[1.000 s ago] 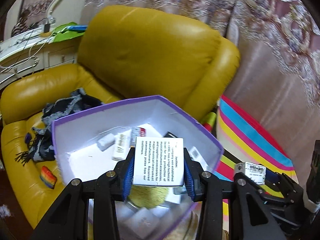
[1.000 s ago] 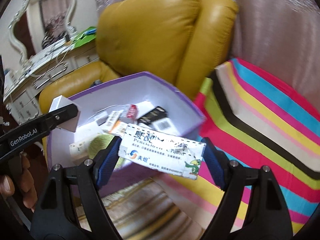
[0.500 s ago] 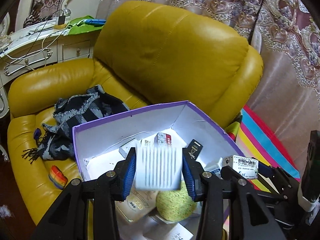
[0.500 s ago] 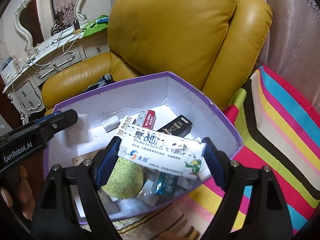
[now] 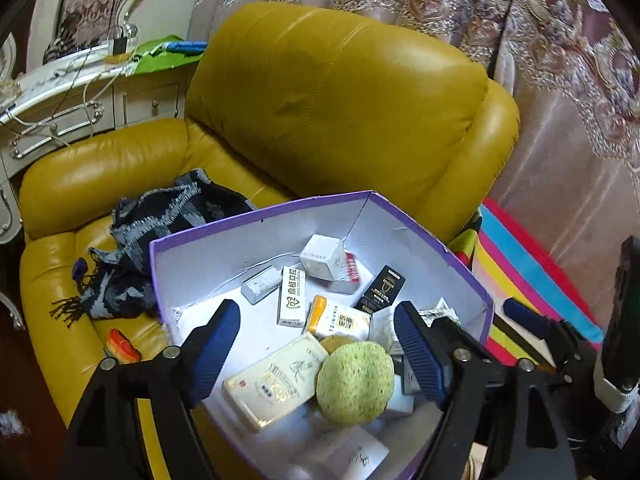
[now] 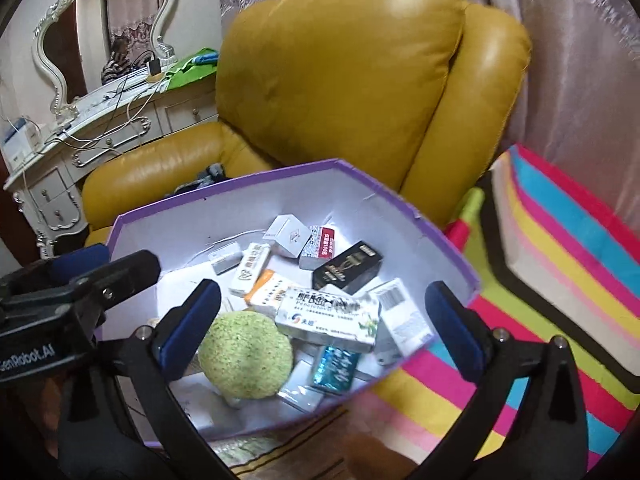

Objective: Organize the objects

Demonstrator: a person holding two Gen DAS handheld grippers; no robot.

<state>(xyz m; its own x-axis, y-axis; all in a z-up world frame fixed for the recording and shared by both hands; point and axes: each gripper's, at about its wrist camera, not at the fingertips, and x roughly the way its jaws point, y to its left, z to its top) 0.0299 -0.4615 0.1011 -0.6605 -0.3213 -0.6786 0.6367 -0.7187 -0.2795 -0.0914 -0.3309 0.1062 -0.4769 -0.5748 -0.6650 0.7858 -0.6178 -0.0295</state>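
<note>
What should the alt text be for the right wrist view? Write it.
The open right gripper hovers empty over a purple-rimmed box cluttered with small cartons and a green ball. A yellow armchair stands behind, a striped cloth to the right.

Left tongs (image 5: 316, 344) were spread wide, nothing between the blue pads (image 5: 214, 344). Right tongs (image 6: 322, 328) likewise gaped, empty. Both pointed forward and down, side by side.

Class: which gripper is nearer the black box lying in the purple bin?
Right. The right gripper hovers open just below the black box; the left gripper is farther off at the bin's left rim.
</note>
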